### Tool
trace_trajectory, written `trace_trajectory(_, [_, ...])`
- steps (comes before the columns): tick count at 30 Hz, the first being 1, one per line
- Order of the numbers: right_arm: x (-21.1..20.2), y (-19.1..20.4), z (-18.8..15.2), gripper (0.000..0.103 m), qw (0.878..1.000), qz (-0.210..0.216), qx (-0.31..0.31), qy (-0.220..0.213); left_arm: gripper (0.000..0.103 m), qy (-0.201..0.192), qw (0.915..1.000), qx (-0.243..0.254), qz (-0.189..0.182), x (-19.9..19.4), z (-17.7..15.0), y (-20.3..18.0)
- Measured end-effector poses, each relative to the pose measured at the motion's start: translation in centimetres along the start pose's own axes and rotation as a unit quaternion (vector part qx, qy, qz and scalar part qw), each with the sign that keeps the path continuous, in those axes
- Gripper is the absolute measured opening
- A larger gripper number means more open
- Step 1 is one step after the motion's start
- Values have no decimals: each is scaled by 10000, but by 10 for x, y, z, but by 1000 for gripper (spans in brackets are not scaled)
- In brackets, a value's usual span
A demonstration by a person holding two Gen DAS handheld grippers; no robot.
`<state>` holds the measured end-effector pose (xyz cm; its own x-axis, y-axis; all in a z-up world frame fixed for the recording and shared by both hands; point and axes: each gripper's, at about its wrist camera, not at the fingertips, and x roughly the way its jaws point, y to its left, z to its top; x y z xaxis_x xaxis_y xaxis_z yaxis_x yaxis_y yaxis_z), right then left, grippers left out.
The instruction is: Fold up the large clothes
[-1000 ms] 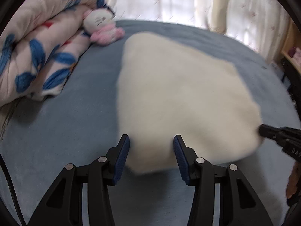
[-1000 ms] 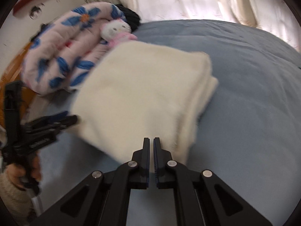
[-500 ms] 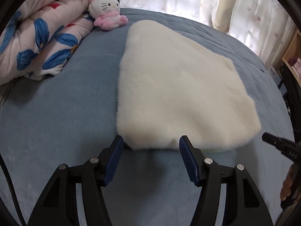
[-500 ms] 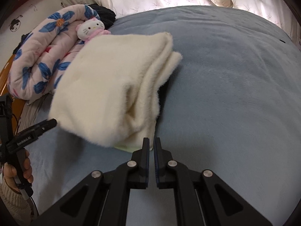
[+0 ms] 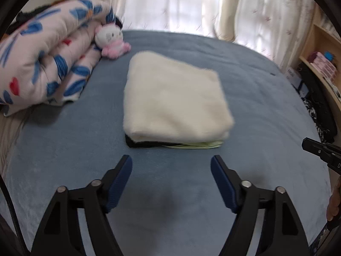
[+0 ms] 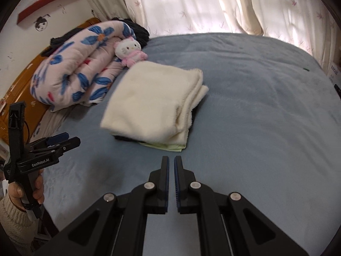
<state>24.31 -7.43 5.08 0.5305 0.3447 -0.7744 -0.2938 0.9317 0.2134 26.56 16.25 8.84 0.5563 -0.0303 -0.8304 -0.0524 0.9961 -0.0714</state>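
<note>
Folded cream garment (image 5: 174,102) flat mid-bed (image 5: 266,89), near plush toy (image 5: 110,40). Left gripper (image 5: 171,168) opening, empty; right gripper (image 6: 172,170) closed, empty. Risk: loose stacked edges slumping if nudged.

- The left hand-held gripper (image 5: 171,165) points down and forward. Its jaws are opening, and nothing is between them.
- Its blue pads (image 5: 120,182) stand far apart.
- The right hand-held gripper (image 6: 172,165) also points down, with its two fingers pressed almost together and nothing in them.
- A hand (image 6: 23,194) in a knitted cream sleeve (image 6: 15,219) grips the left handle.
</note>
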Motion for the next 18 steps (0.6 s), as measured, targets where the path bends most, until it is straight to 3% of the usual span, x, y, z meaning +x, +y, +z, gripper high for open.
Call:
trace_trajectory(3, [-39,6,-15,9,10000,-16,4,-95,81,-212,9996,171,104,-37,-11,-20])
trace_trajectory(5, [-64,10,-27,23,9998,-33,-6,-176,83,-323,9992,225,64,-62,-20,-35])
trace_trajectory(8, [-101,13,-48,36,9993,-103,-27,-354,85,-501,9985,200,-94,-96,-39,-53])
trace_trajectory(14, [-147,17,-95,38,9985,-226,-109,-493,94,-591,9976,226,-297,-137,-83,-88])
trace_trajectory(18, [-165,12,-126,43,9976,-262,127,-625,95,-607,9975,295,-197,-149,-115,-113])
